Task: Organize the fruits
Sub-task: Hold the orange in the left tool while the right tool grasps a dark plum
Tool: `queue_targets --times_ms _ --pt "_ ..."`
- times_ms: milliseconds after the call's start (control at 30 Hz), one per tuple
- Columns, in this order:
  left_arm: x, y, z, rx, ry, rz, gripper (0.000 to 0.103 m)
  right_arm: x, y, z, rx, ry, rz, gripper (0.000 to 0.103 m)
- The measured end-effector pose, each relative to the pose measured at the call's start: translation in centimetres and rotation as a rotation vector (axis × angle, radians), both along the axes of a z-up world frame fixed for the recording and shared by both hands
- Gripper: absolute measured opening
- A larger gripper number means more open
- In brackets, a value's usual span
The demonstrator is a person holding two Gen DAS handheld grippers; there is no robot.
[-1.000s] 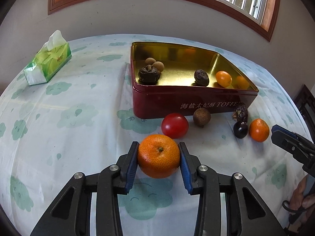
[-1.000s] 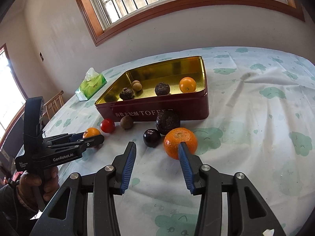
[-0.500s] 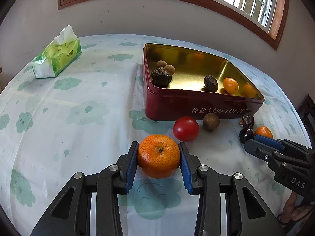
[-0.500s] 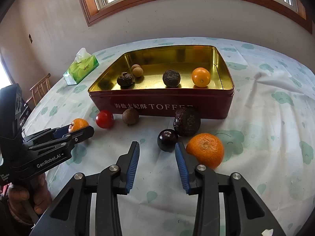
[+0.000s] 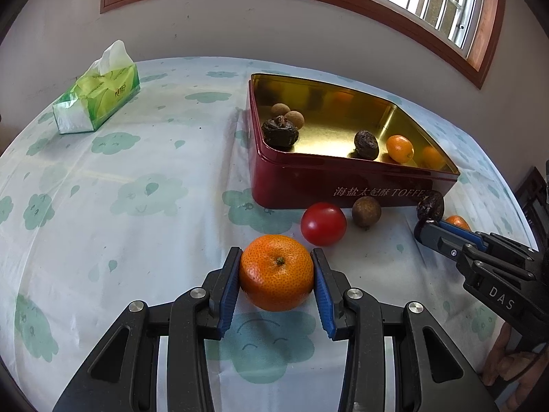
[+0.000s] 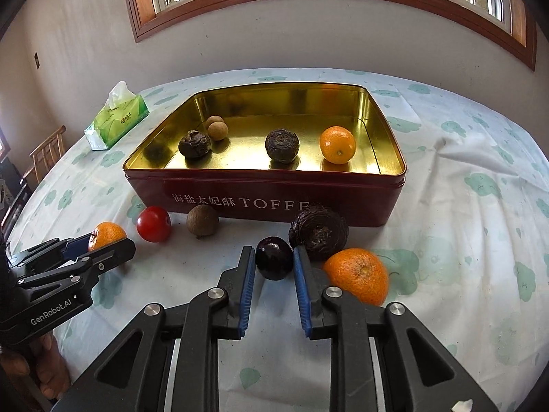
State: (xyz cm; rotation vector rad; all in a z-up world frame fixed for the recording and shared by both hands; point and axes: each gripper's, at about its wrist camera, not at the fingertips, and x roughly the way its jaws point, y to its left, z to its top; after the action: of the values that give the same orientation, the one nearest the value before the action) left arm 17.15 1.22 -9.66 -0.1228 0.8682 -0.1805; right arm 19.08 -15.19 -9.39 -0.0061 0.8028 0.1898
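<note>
Right tongs slid left from big orange, just closed on dark plum, low middle of frame. Left tongs same as before, holding orange on tabletop. Both fruits look ready for red tin, upper middle.

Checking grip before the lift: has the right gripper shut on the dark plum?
Shut on it. The right gripper has just been closing, and its blue pads press both sides of the dark plum.
</note>
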Motion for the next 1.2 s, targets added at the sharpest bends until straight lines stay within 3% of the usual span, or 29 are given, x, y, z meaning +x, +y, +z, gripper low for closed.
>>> queue_targets --times_ms 133,333,867,1067,1200 --pt "0.0 0.2 0.0 0.002 -0.002 0.011 0.041 -1.7 -0.3 0.3 0.055 -0.004 0.021 0.021" --pt "0.0 0.2 0.0 0.007 -0.002 0.015 0.041 -5.7 0.2 -0.1 0.001 0.011 0.072 0.021" --pt "0.0 0.1 -0.1 0.015 0.002 0.021 0.041 -3.7 0.5 -0.7 0.006 0.034 0.104 0.028" --pt "0.0 0.1 -0.1 0.018 0.002 0.020 0.041 -2.6 0.2 -0.9 0.051 0.064 0.103 0.028" --pt "0.0 0.0 -0.1 0.023 0.002 0.016 0.041 -2.1 0.6 -1.0 0.048 0.062 0.128 0.022"
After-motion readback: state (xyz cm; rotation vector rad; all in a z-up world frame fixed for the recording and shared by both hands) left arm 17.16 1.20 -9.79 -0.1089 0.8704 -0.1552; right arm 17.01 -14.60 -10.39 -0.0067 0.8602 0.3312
